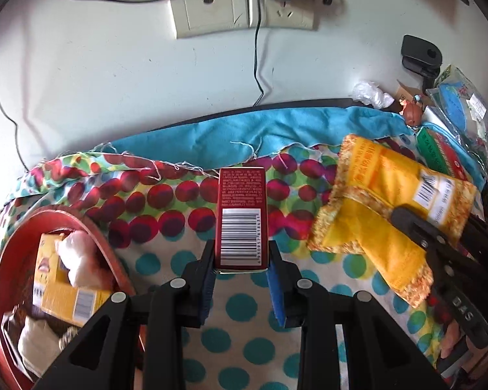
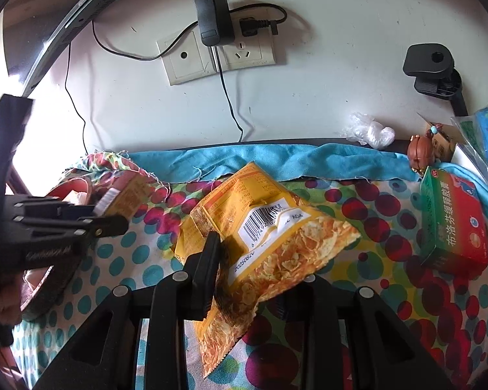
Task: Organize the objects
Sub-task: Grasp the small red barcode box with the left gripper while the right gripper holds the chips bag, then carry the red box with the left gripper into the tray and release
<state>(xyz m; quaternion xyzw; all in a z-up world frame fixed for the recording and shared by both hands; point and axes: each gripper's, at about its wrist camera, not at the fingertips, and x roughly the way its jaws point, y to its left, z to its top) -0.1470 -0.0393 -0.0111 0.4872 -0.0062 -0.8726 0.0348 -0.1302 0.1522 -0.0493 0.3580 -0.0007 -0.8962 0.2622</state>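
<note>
My left gripper [image 1: 240,255] is shut on a small dark red box [image 1: 240,201] with a white barcode, held upright above the polka-dot cloth [image 1: 244,308]. A red round basket [image 1: 91,227] lies to its lower left, holding a yellow box [image 1: 61,292] and white wrapped items. My right gripper [image 2: 253,276] is shut on a yellow snack bag [image 2: 276,227], which droops over its hidden right finger. The left wrist view shows that bag [image 1: 374,195] at the right with the right gripper [image 1: 419,237] on it. In the right wrist view the left gripper [image 2: 65,224] is at the far left.
A green and red medicine box [image 2: 452,227] stands at the right. Behind lie a blue cloth [image 2: 276,159], a brown figurine [image 2: 419,152], a crumpled white plastic wad [image 2: 367,130] and a black clamp [image 2: 429,61]. Wall sockets [image 2: 218,52] and hanging cables back the table.
</note>
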